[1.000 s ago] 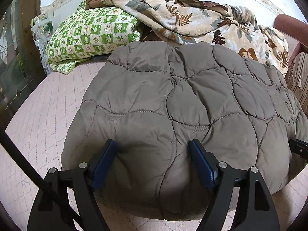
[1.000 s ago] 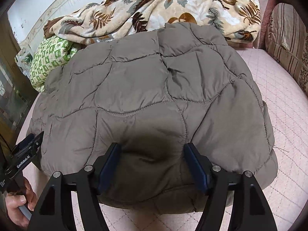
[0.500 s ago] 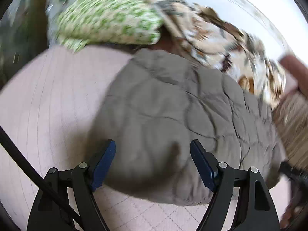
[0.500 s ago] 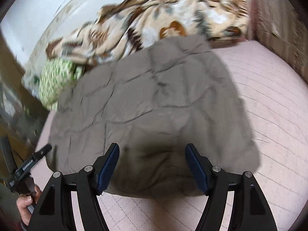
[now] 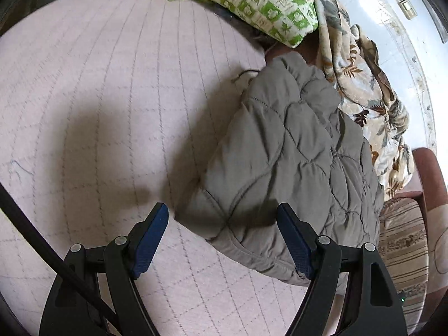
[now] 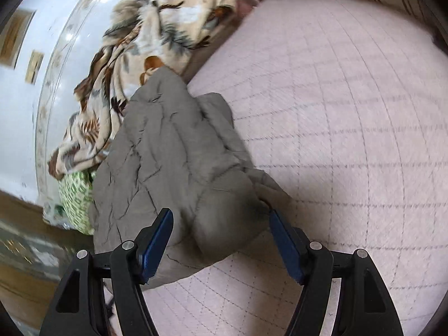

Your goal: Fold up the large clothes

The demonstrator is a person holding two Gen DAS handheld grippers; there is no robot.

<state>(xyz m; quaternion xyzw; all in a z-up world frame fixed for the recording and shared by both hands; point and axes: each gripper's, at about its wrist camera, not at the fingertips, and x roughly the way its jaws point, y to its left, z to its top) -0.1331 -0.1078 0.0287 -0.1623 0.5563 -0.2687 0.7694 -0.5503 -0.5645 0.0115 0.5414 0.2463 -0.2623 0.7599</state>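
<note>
A folded grey quilted jacket (image 5: 294, 151) lies on the pink quilted mattress (image 5: 98, 98). In the left wrist view my left gripper (image 5: 224, 224) stands open over the jacket's near left corner, with its blue pads (image 5: 151, 232) apart and pressing on nothing. In the right wrist view the same jacket (image 6: 173, 162) runs away to the upper left. My right gripper (image 6: 221, 229) hangs open above its near right corner, which bulges between the spread pads (image 6: 285, 243) without being pinched. Both views are tilted by a roll of the wrists.
A green-and-white checked pillow (image 5: 252, 2) and a leaf-print blanket (image 5: 364, 89) lie behind the jacket by the white wall. A striped cushion (image 5: 403, 252) sits at the right. The mattress (image 6: 350, 112) spreads wide to the right of the jacket.
Both grippers have slid outward from the jacket's front middle to its two near corners and rolled, so each view tilts. Their jaws stayed open. The jacket has not moved.
</note>
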